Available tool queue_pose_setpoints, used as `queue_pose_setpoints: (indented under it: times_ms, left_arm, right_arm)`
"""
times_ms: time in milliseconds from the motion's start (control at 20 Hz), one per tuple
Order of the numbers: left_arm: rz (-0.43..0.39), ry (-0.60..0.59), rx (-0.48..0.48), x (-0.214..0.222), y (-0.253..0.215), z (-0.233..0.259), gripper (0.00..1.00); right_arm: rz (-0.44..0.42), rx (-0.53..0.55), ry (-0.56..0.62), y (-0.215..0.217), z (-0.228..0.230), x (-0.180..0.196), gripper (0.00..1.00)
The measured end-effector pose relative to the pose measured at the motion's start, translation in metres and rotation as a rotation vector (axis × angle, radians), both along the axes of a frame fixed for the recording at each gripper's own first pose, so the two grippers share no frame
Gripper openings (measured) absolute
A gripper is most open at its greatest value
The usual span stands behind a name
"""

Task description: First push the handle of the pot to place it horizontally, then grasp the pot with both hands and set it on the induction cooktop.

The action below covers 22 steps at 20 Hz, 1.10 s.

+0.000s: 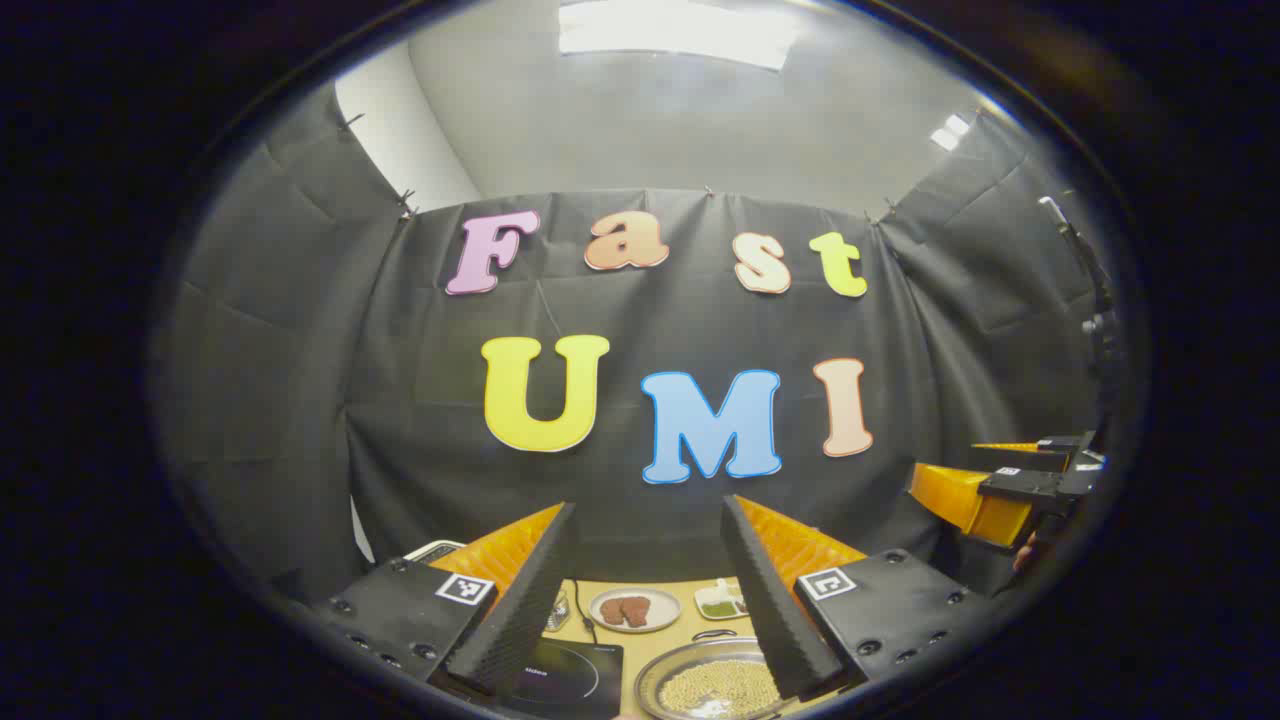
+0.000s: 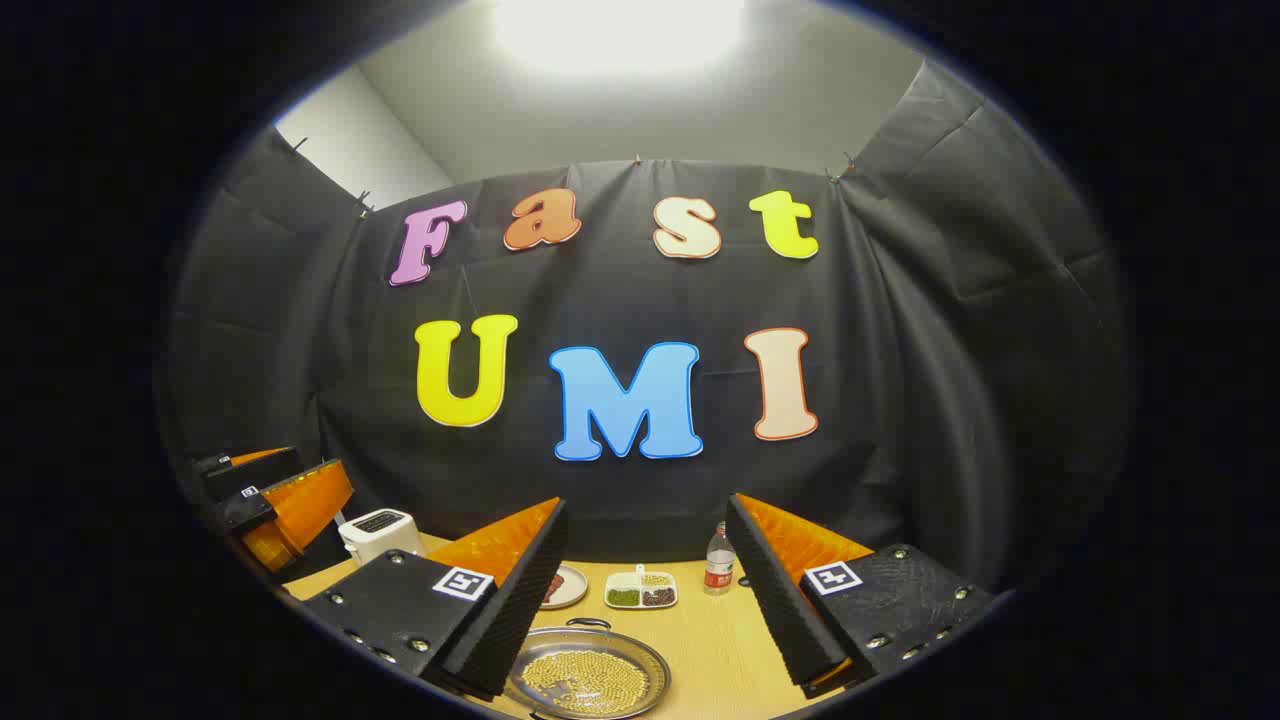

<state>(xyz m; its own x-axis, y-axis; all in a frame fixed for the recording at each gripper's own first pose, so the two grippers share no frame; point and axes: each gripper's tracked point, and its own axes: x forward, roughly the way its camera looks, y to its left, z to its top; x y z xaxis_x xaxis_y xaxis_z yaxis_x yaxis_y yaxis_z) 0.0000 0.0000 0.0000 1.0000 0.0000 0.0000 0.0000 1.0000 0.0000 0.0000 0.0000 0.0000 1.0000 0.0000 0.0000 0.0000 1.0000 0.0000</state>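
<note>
Both grippers up high, pot (image 2: 588,682) untouched.
Your left gripper (image 1: 648,590) & right gripper (image 2: 645,590) have jaws wide apart, holding nothing; come down, nudge the handle (image 2: 589,623) sideways gently.

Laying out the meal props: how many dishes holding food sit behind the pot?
2: a round plate with brown pieces at left, a divided tray of beans to its right. Others may be hidden behind the fingers.

1 pot (image 2: 588,680), 1 cooktop (image 1: 560,678), 1 plate (image 1: 634,609), 1 divided dish (image 2: 641,591), 1 bottle (image 2: 718,564), 1 toaster (image 2: 379,533).
</note>
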Motion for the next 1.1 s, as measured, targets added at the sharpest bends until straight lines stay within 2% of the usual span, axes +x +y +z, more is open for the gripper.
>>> queue_pose_setpoints:
  times_ms: [100, 250, 300, 400, 500, 550, 600, 700, 750, 800, 850, 900, 950, 1000, 1100]
  left_arm:
    - [0.007, 0.000, 0.004, 0.001, 0.003, -0.001, 0.91]
    - [0.014, 0.002, -0.003, 0.003, 0.005, -0.001, 0.99]
    - [0.014, 0.005, -0.001, 0.003, 0.006, -0.002, 0.91]
    - [0.017, 0.003, 0.007, 0.007, 0.006, -0.001, 0.95]
    - [0.016, 0.002, 0.007, 0.011, 0.007, 0.000, 0.91]
    - [0.016, 0.003, 0.005, 0.010, 0.007, -0.002, 0.91]
    - [0.016, 0.003, 0.001, 0.010, 0.007, -0.001, 0.95]
    - [0.019, 0.005, 0.000, 0.012, 0.008, -0.003, 0.95]
    - [0.019, 0.005, 0.002, 0.013, 0.009, -0.004, 0.91]
    - [0.020, 0.008, 0.003, 0.013, 0.010, -0.005, 0.95]
    - [0.019, 0.014, 0.003, 0.015, 0.010, -0.006, 0.95]
    - [0.018, 0.019, 0.003, 0.016, 0.009, -0.009, 0.91]
    - [0.018, 0.021, 0.003, 0.015, 0.010, -0.010, 0.91]
    - [0.016, 0.023, 0.003, 0.014, 0.011, -0.010, 0.95]
    - [0.014, 0.028, 0.005, 0.014, 0.013, -0.013, 0.95]
  right_arm:
    - [-0.001, -0.003, 0.000, -0.001, -0.001, 0.000, 0.97]
    - [-0.002, -0.003, -0.004, -0.001, 0.000, 0.001, 0.97]
    - [-0.002, -0.005, -0.008, -0.001, 0.002, 0.001, 0.97]
    - [-0.005, -0.006, -0.014, -0.002, 0.003, 0.000, 0.97]
    - [-0.011, -0.005, -0.024, -0.003, 0.005, 0.001, 0.97]
    - [-0.015, -0.005, -0.025, -0.004, 0.004, 0.000, 0.97]
    - [-0.017, -0.005, -0.022, -0.004, 0.004, 0.001, 0.97]
    - [-0.019, -0.002, -0.013, -0.004, 0.001, 0.001, 0.97]
    - [-0.017, -0.001, -0.009, -0.003, 0.000, 0.003, 0.97]
    - [-0.018, -0.001, -0.004, -0.003, -0.002, 0.003, 0.98]
    - [-0.019, -0.003, 0.001, -0.004, -0.004, 0.003, 0.97]
    - [-0.018, -0.003, 0.007, -0.003, -0.006, 0.004, 0.97]
    - [-0.018, -0.003, 0.012, -0.002, -0.007, 0.005, 0.97]
    - [-0.017, -0.002, 0.017, -0.001, -0.009, 0.005, 0.97]
    - [-0.018, 0.001, 0.036, 0.000, -0.015, 0.004, 0.97]
